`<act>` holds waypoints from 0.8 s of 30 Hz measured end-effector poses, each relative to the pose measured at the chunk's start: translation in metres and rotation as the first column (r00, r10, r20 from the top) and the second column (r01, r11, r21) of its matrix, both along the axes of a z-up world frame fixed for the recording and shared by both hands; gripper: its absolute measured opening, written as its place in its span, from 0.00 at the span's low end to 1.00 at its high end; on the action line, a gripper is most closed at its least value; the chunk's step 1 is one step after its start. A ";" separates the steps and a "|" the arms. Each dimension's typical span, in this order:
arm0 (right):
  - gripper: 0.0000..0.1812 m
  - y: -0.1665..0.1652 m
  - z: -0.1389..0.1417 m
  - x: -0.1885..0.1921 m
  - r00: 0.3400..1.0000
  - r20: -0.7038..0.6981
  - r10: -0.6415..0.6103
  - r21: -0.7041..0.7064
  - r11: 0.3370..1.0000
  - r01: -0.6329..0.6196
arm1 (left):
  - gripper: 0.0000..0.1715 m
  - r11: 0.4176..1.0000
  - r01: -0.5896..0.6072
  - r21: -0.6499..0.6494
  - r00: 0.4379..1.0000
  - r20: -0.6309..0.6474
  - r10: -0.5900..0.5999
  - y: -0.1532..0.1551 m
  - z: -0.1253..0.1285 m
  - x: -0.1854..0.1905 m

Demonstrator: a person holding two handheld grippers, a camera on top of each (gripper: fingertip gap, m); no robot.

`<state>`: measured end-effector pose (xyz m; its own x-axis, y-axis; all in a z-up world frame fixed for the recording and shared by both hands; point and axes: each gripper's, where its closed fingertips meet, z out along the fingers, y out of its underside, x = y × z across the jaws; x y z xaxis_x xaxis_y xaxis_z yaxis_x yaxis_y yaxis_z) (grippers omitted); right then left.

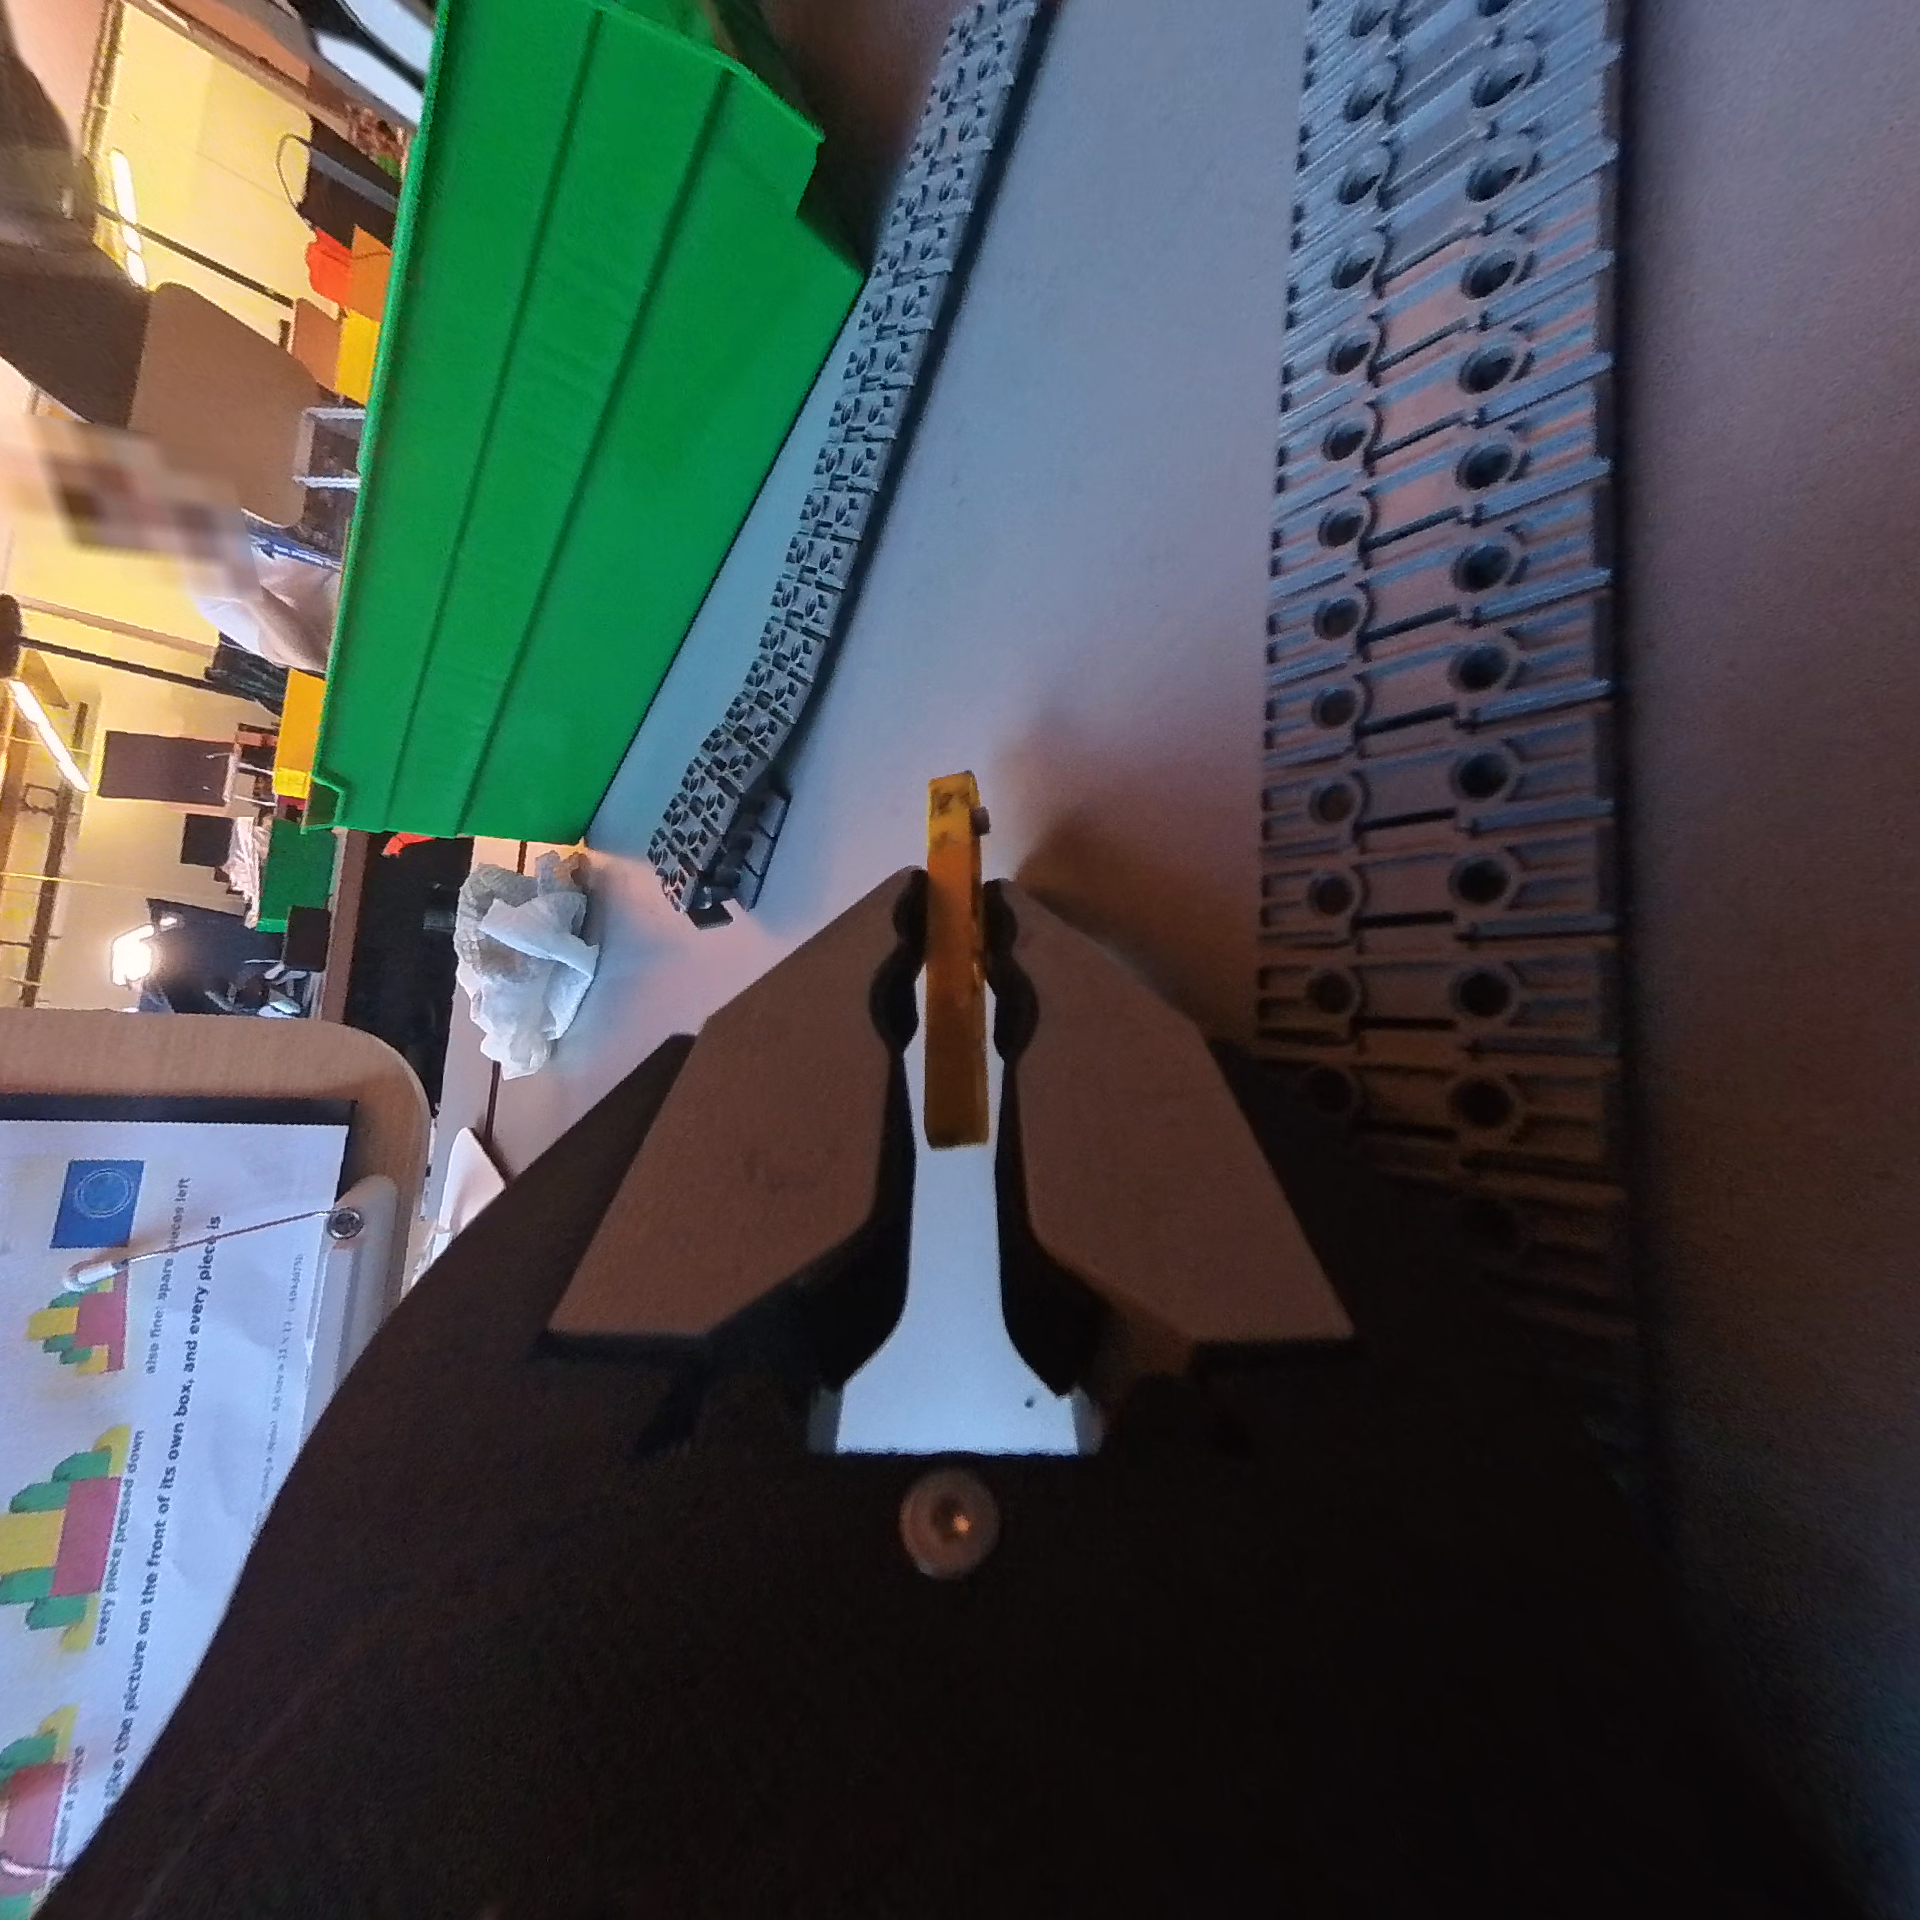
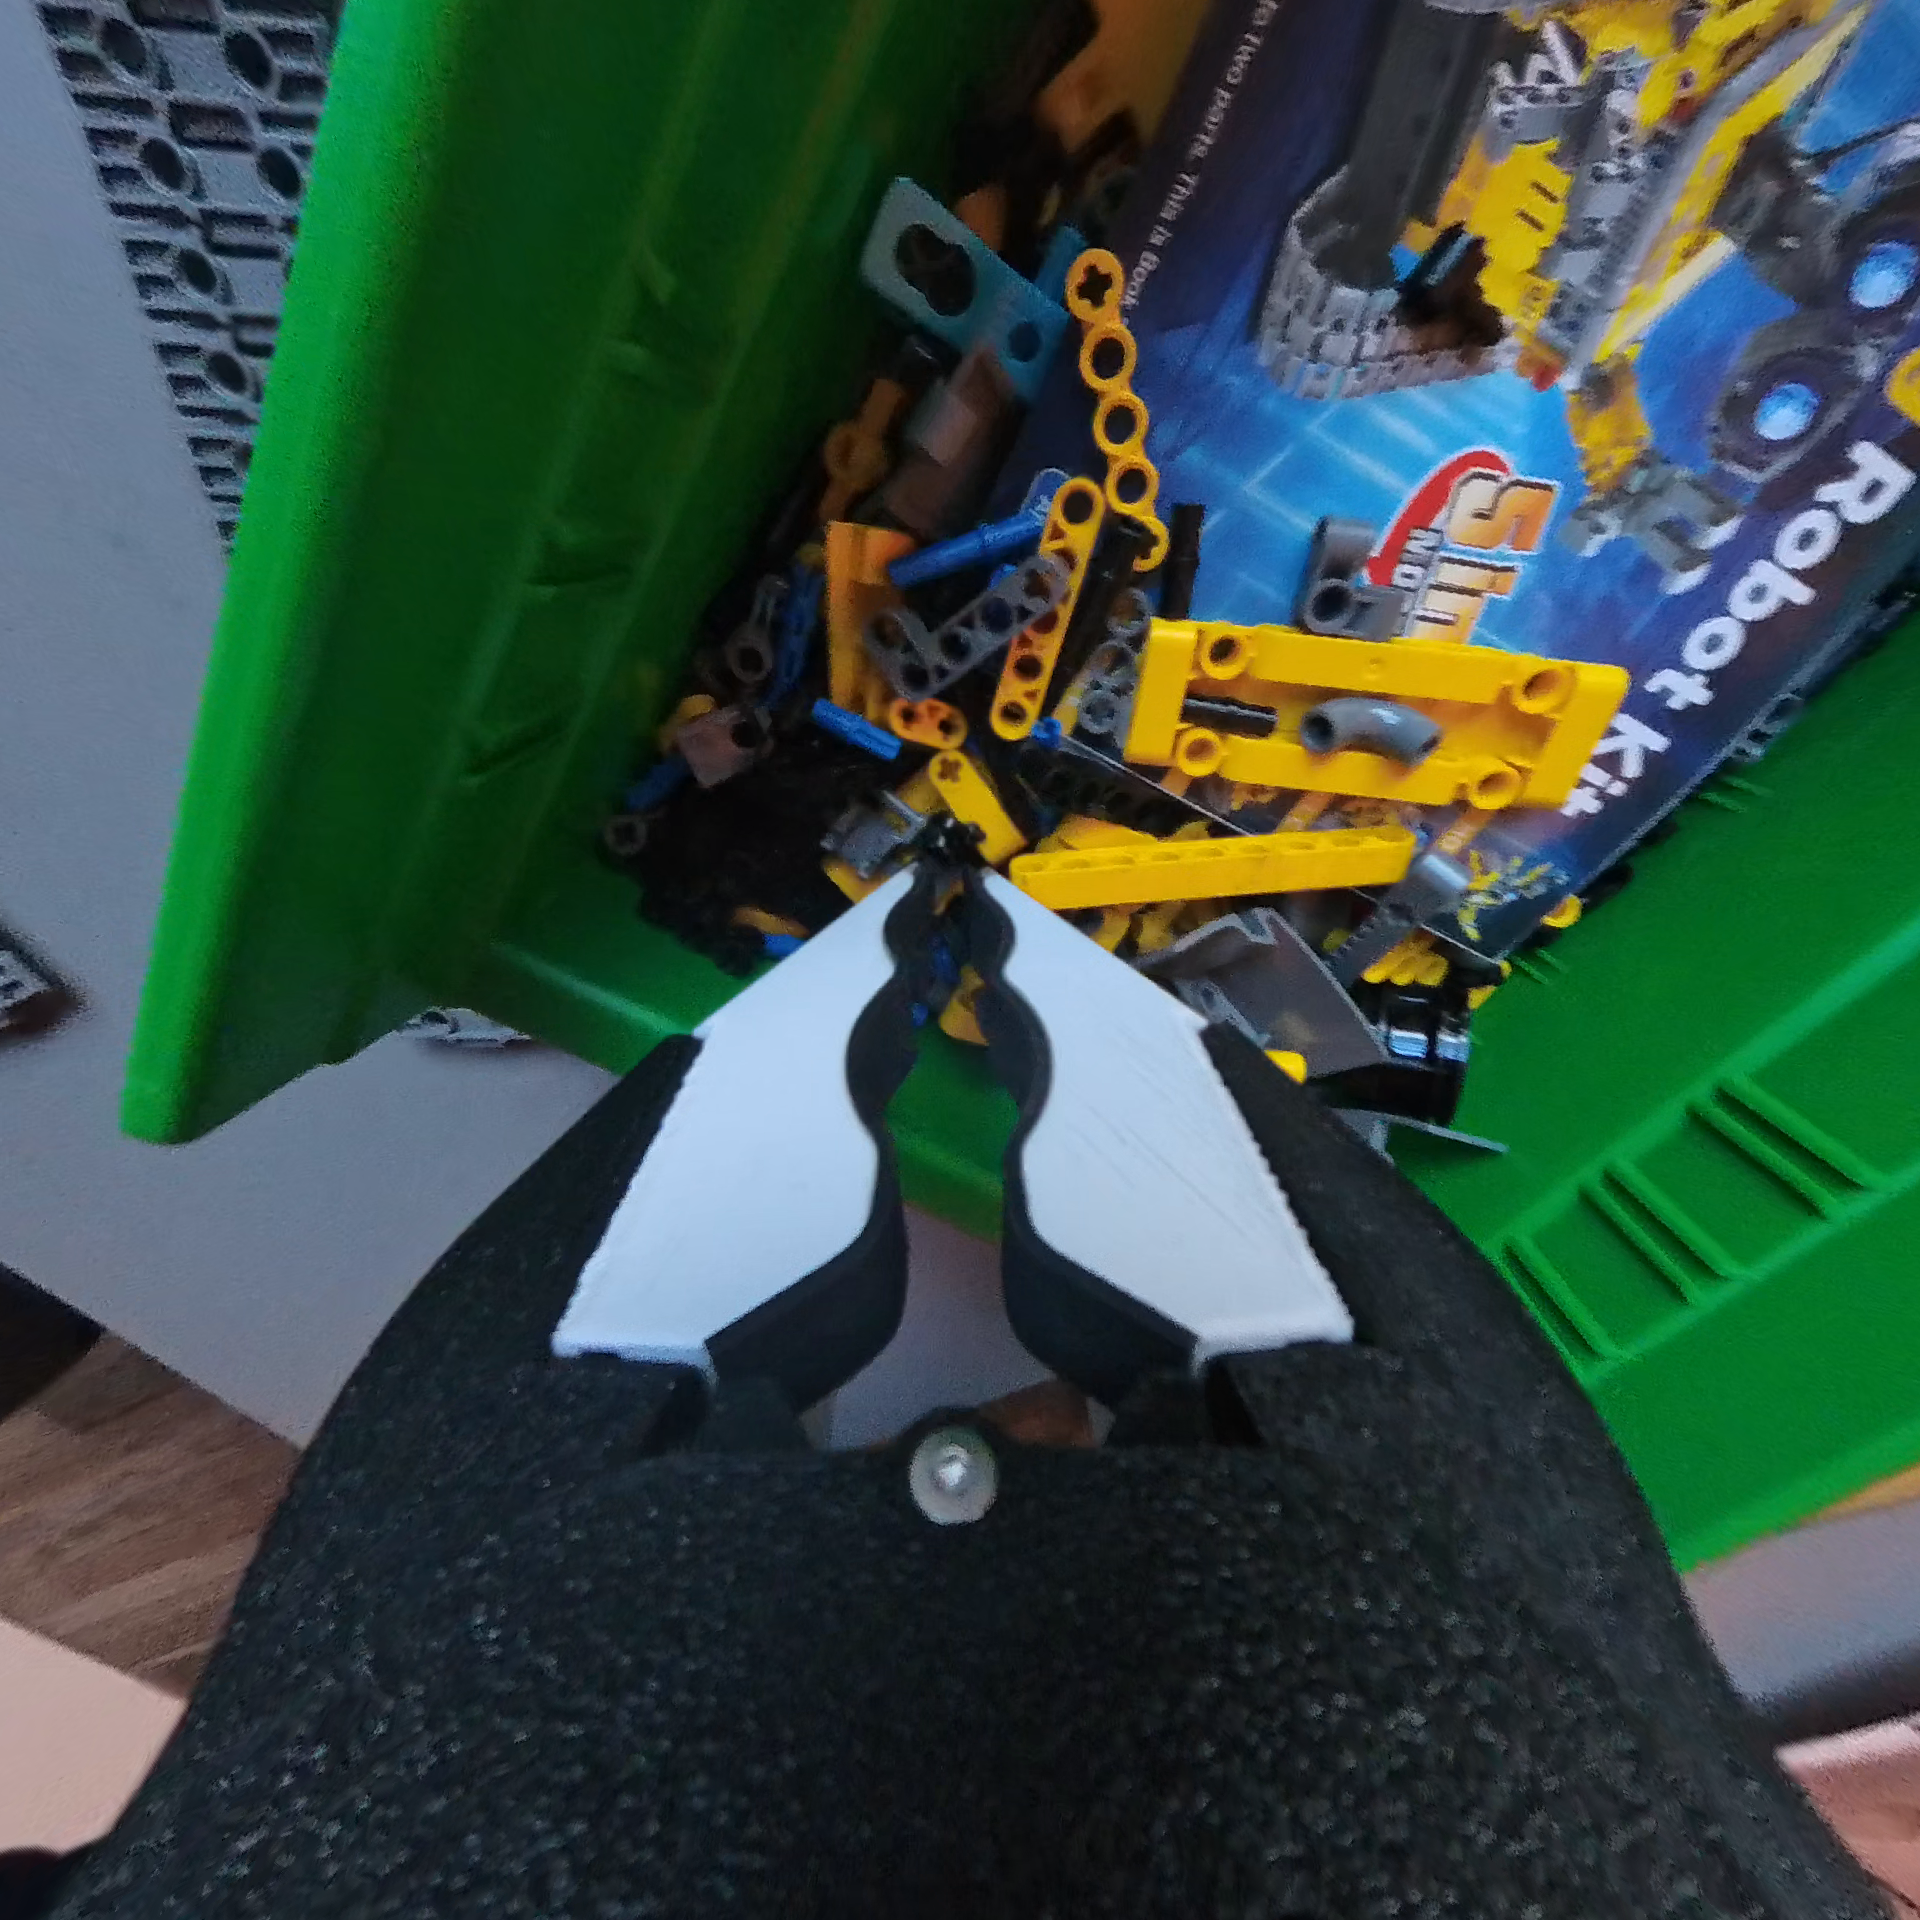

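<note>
green bin – cut off | black piece – blurred

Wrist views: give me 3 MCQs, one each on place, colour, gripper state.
1. Where does the yellow frame piece lie?
A. in the green bin
B. on the floor
C. on the clipboard

2. What colour is the beam in the left gripper?
A. blue
B. yellow
C. red

3. The right gripper is:
A. wide open
B. shut on a small black piece
C. out of view

Answers: 1 A, it rests among the loose parts inside the bin; 2 B, a yellow beam sits clamped between the fingers; 3 B, the fingertips pinch a black part over the pile.
</note>
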<state>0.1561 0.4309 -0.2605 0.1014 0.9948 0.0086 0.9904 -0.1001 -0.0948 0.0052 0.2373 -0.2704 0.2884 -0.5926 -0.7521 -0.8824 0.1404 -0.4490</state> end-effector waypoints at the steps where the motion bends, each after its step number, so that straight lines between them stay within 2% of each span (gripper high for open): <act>1: 0.01 0.000 0.003 0.001 1.000 -0.010 0.004 0.007 1.000 -0.004 | 0.05 1.000 0.003 -0.003 1.000 0.000 -0.003 0.000 -0.001 0.001; 7: 0.03 0.013 0.018 -0.011 0.984 -0.167 -0.060 0.016 0.998 0.063 | 0.04 1.000 0.010 -0.001 1.000 0.004 -0.010 0.001 -0.001 0.002; 12: 0.04 0.022 0.008 -0.017 0.985 -0.167 -0.049 0.086 0.994 0.064 | 0.04 1.000 0.002 -0.015 1.000 0.023 -0.001 0.001 0.000 0.001; 15: 0.07 0.022 0.005 -0.023 0.980 -0.197 0.011 0.125 0.992 0.014 | 0.04 1.000 0.001 -0.018 1.000 0.024 -0.001 0.000 0.000 0.000; 17: 0.09 0.021 0.002 -0.017 0.986 -0.162 0.042 0.152 0.988 -0.017 | 0.05 1.000 0.006 -0.016 1.000 0.022 -0.006 -0.001 0.000 0.000; 21: 0.08 0.017 0.005 -0.015 0.984 -0.174 0.029 0.141 0.990 -0.004 | 0.04 1.000 0.009 -0.026 0.999 0.048 -0.008 -0.001 0.000 0.001; 24: 0.08 0.024 0.006 -0.007 0.991 -0.132 0.025 0.198 0.980 0.001 | 0.04 0.999 0.010 -0.036 0.998 0.064 -0.008 -0.002 0.001 0.002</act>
